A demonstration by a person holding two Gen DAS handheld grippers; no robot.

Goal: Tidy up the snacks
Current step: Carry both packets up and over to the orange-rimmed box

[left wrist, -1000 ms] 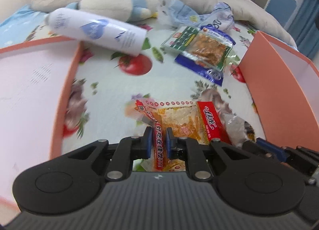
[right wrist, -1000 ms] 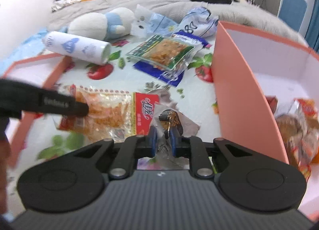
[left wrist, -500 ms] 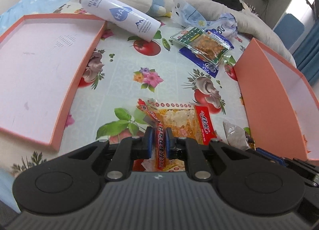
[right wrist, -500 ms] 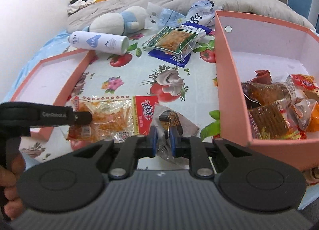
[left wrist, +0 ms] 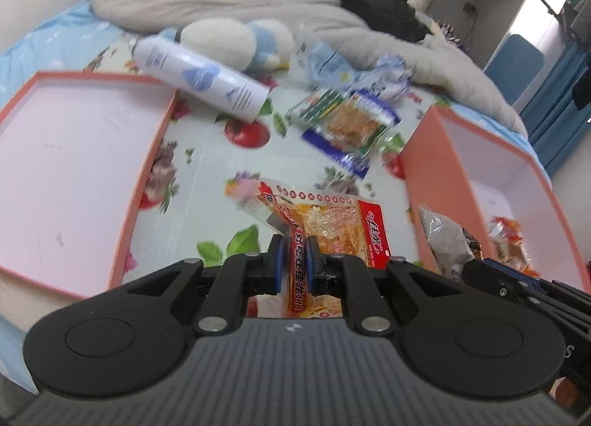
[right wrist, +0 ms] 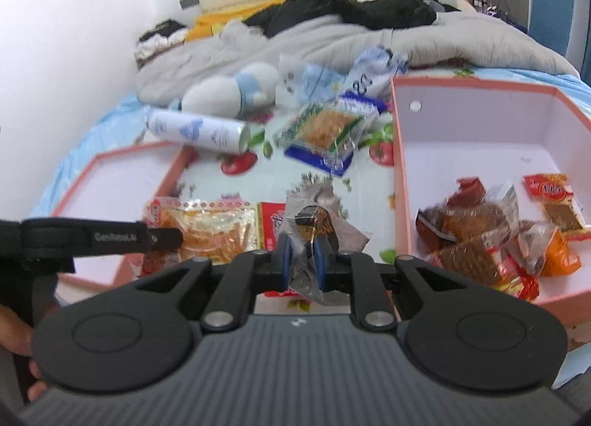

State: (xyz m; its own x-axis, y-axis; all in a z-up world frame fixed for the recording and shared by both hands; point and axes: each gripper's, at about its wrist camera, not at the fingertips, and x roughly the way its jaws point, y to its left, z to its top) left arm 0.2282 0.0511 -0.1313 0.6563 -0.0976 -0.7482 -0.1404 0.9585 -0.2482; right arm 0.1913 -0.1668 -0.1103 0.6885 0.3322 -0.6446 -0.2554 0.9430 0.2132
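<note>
Grippers: we pinch the red-and-orange snack packet point(left wrist: 328, 226) in the left gripper point(left wrist: 294, 269), the crinkled clear wrapper point(right wrist: 314, 234) in the right gripper point(right wrist: 302, 259); pink box point(right wrist: 400, 182) at three o'clock.

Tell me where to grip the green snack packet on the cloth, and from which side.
Grip the green packet by its clear sealed edge at the near end, coming from above and the near side. It lies flat atop a blue packet, so only the thin flap offers the jaws something to pinch. The bottle and box flank its sides.
</note>
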